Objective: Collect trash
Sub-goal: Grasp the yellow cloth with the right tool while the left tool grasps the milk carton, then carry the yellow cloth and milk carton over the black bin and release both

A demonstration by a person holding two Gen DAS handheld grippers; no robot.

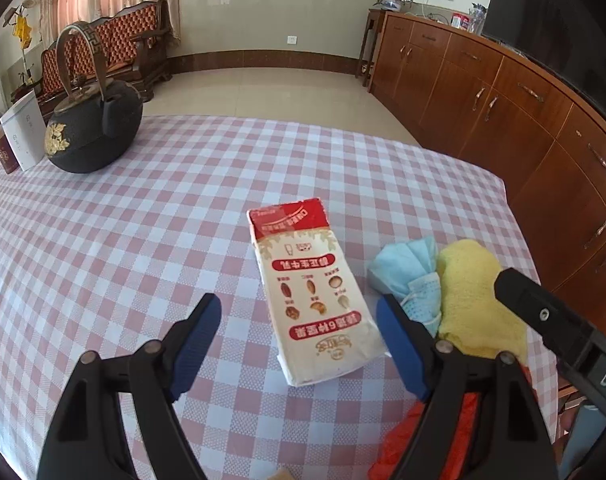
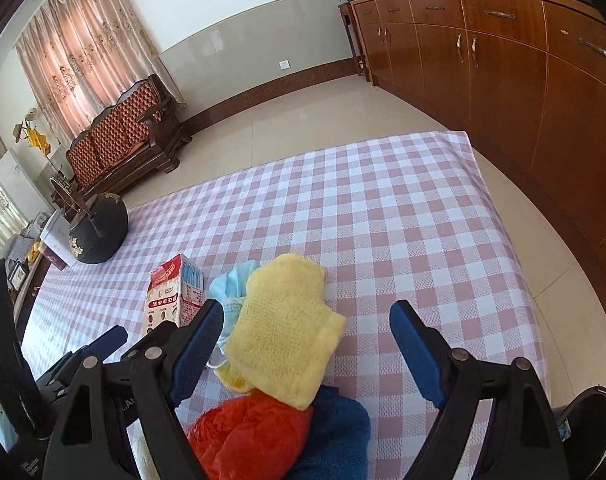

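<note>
A red-and-white milk carton (image 1: 315, 292) lies flat on the checked tablecloth (image 1: 143, 240), reaching in between the fingers of my open left gripper (image 1: 299, 320), whose pads do not touch it. To its right lie blue face masks (image 1: 411, 268) and a yellow cloth (image 1: 475, 300). A red plastic bag (image 1: 419, 436) shows behind the right finger. In the right wrist view my right gripper (image 2: 307, 328) stands open over the yellow cloth (image 2: 283, 328), with the red plastic bag (image 2: 251, 436) and a blue cloth (image 2: 335, 432) below it. The carton (image 2: 167, 296) and masks (image 2: 231, 284) lie to the left.
A black iron teapot (image 1: 95, 128) and a white box (image 1: 23, 132) stand at the table's far left. Wooden cabinets (image 1: 503, 104) run along the right wall. A wooden bench (image 2: 123, 140) stands under the curtains. The table's right edge (image 2: 499, 216) drops to a tiled floor.
</note>
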